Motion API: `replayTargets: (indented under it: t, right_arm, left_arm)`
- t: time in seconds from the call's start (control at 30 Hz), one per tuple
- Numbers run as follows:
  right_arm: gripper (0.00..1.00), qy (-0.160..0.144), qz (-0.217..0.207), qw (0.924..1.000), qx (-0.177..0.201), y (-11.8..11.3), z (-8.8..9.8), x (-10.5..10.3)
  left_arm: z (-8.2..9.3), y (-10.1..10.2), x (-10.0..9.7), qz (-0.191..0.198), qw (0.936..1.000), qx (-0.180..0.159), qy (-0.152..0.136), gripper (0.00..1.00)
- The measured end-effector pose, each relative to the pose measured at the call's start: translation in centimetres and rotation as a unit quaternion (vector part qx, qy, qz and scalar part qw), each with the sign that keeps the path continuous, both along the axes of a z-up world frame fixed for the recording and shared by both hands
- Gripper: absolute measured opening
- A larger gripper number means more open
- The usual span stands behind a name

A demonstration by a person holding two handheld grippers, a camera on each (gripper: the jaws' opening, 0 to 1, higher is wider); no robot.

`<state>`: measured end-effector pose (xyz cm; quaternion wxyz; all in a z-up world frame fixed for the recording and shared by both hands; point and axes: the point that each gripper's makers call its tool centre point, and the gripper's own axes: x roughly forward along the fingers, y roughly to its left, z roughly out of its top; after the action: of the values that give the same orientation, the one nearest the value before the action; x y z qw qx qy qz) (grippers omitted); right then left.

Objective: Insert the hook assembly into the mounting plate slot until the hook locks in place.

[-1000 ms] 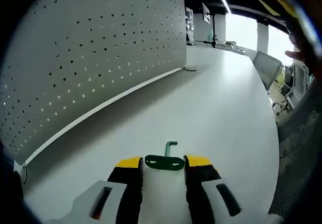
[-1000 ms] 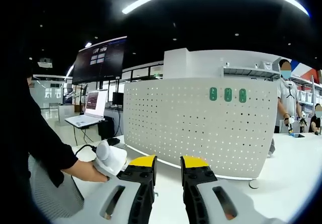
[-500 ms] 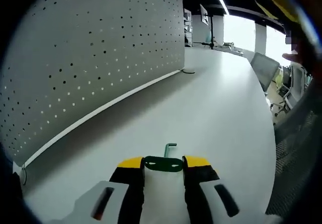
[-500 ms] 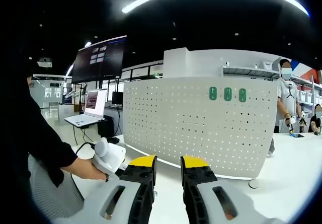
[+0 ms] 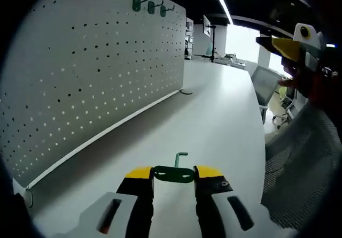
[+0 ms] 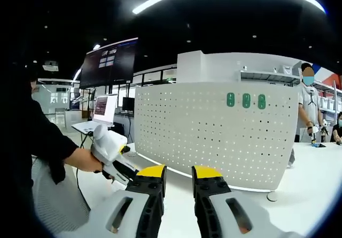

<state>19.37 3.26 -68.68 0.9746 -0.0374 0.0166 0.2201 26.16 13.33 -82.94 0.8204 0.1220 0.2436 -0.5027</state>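
While the left gripper (image 5: pixel 174 175) fingers grasp the green hook assembly (image 5: pixel 175 171), the right gripper (image 6: pixel 179 175) fingers stand released

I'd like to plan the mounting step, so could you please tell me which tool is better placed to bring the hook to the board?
Left. The left tool already grips the green hook, with the pegboard beside it. The right tool is open and holds nothing.
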Motion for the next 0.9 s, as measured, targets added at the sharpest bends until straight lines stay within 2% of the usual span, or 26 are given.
replayTargets:
  t: [0.17,0.27,0.33,0.53,0.9]
  right_arm:
    - [0.17,-0.002,0.011,0.9999,-0.003,0.4,0.1,-0.2]
    - [0.17,0.004,0.027,0.9996,-0.005,1.1,-0.2,-0.4]
    - [0.17,0.01,0.043,0.999,-0.012,1.8,-0.5,-0.5]
    - [0.17,0.017,0.069,0.997,-0.03,2.9,-1.1,-0.8]
    - [0.17,0.054,0.121,0.9902,-0.045,4.8,-2.9,-1.6]
  left_arm:
    - [1.6,0.3,-1.4,-0.042,0.999,-0.014,0.004,0.3]
    - [2.2,0.6,-2.0,-0.059,0.9982,-0.005,-0.003,0.3]
    - [2.7,0.5,-2.7,-0.075,0.9971,-0.009,0.006,0.3]
    - [4.3,0.0,-4.0,-0.11,0.9939,-0.003,0.005,0.29]
    - [6.4,-0.5,-5.9,-0.158,0.9873,0.012,0.016,0.29]
